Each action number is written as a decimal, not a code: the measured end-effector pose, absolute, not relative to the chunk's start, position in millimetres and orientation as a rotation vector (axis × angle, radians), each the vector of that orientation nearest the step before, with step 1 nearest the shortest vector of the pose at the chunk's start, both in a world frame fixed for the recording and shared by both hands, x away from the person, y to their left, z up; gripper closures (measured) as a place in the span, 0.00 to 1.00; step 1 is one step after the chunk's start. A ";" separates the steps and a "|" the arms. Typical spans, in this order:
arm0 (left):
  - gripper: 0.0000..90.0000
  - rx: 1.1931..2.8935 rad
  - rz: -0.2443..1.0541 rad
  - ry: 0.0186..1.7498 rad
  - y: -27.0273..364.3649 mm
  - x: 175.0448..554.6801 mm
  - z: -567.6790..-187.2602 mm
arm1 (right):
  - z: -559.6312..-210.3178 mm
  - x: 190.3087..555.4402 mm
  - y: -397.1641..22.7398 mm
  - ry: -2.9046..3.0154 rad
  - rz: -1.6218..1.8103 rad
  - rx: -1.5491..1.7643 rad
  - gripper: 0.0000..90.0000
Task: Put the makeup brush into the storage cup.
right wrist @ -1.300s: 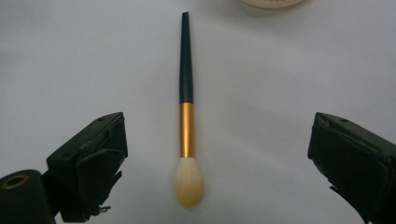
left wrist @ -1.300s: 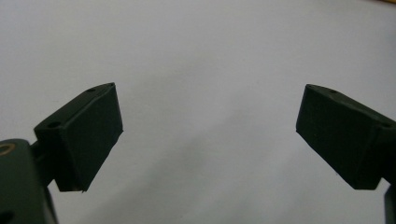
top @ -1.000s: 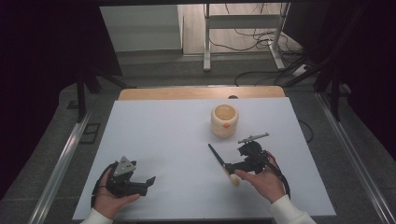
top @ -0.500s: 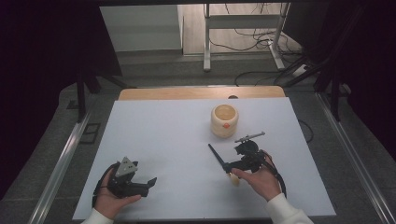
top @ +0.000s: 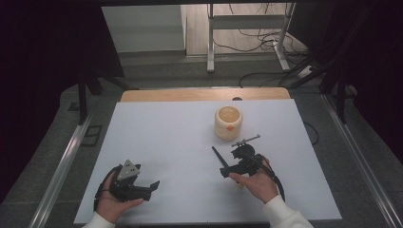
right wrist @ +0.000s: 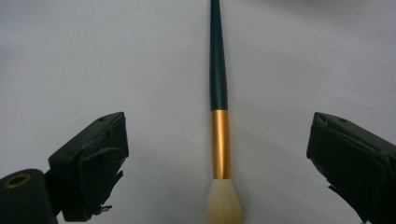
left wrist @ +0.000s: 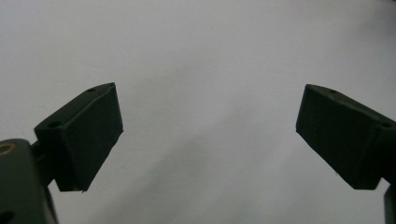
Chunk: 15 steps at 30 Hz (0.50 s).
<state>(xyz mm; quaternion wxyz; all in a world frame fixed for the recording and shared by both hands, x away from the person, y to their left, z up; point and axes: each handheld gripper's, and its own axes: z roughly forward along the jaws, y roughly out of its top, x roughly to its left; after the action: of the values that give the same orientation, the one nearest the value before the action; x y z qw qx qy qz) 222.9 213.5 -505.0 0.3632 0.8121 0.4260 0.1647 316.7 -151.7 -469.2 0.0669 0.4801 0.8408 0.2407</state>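
A brush [right wrist: 218,93] with a black handle, a gold ferrule and white bristles lies flat on the white table [top: 166,137]. Its thin handle [top: 217,157] points away to the far left. My right gripper [right wrist: 217,126] hovers right over it, open, with one jaw on each side of the ferrule and neither touching. In the high view that right gripper [top: 230,170] sits over the brush's bristle end. My left gripper [top: 151,189] rests open near the table's front left, and the left gripper [left wrist: 208,93] has bare table between its jaws.
A cream cup [top: 228,122] with an orange mark stands upright just beyond the right gripper, toward the back of the table. A wooden strip [top: 204,94] borders the table's far edge. Metal rails run along both sides.
My right hand and gripper have shifted slightly left, settling over the brush's bristle end. The left gripper has stayed where it was.
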 end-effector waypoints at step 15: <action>0.09 2.074 0.410 1.083 215.5 222.3 -503.9 | -472.8 322.8 -136.1 2.561 0.638 1.447 0.07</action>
<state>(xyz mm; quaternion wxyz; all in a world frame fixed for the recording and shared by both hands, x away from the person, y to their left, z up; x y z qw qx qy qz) 222.3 215.5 -503.9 0.3738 0.8098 0.4229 0.1601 322.8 -136.1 -472.8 0.0659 0.4798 0.8490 0.2116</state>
